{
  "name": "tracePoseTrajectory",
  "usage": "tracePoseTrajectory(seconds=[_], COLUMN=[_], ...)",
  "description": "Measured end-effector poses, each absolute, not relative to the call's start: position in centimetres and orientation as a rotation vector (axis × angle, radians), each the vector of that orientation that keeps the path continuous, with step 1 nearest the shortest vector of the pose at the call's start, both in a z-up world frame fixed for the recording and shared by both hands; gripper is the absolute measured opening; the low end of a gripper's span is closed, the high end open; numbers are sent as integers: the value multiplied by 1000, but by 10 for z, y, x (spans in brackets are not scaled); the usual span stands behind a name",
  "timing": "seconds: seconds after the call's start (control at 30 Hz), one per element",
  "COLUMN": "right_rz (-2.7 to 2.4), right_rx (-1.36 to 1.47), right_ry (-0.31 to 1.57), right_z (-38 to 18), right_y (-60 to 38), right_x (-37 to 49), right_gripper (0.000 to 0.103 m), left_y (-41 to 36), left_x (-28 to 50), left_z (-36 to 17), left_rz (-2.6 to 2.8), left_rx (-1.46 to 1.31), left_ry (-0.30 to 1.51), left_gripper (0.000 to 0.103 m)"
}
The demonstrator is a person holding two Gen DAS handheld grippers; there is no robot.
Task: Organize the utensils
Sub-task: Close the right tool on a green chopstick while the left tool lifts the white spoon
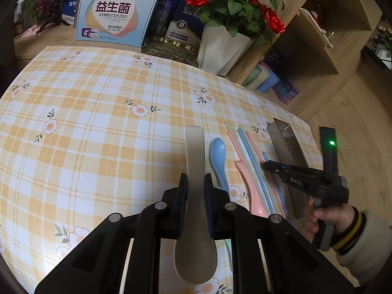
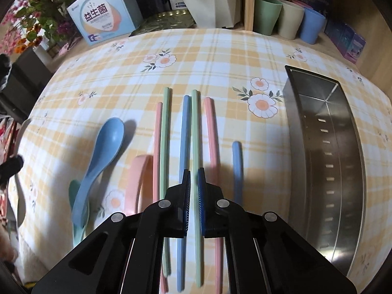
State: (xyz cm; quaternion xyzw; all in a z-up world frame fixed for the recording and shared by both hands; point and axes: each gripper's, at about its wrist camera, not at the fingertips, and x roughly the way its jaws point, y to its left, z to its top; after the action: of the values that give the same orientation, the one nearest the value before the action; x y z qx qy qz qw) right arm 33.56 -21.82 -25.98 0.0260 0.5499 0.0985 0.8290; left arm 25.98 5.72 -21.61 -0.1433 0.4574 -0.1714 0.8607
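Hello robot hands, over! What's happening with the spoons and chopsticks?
Left gripper shut on beige spoon. Right gripper shut on green chopstick. Steel tray unobstructed.

Worktop w/ yellow-and-white plaid cloth (image 1: 98, 112), daisy print. Far edge: pale blue box (image 1: 115, 12) w/ Chinese lettering, red roses in a white pot (image 1: 220, 46), a green-gold tray (image 1: 169, 47) between them. Far right: wooden shelf (image 1: 318, 56); green, beige & blue cups (image 2: 289, 17) in a row beside it.

Table under yellow plaid cloth (image 2: 220, 49) — on it blue spoon (image 2: 103, 152), 6 pastel chopsticks (image 2: 186, 132), steel tray (image 2: 325, 147).
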Motion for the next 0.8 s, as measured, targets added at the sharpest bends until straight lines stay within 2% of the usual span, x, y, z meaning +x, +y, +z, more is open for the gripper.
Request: tracePoseTrajectory(seconds=[0.43, 0.8], right_rz=[184, 187], right_rx=[70, 117], right_ry=[1201, 1148], right_z=[-275, -276], right_y=[-215, -221], right_x=[346, 313], right_gripper=[7, 6], left_y=[47, 39], left_x=[254, 248], left_z=[-217, -225], left_rz=[-368, -366], left_rx=[-291, -327], left_ry=[963, 995], left_gripper=[13, 13])
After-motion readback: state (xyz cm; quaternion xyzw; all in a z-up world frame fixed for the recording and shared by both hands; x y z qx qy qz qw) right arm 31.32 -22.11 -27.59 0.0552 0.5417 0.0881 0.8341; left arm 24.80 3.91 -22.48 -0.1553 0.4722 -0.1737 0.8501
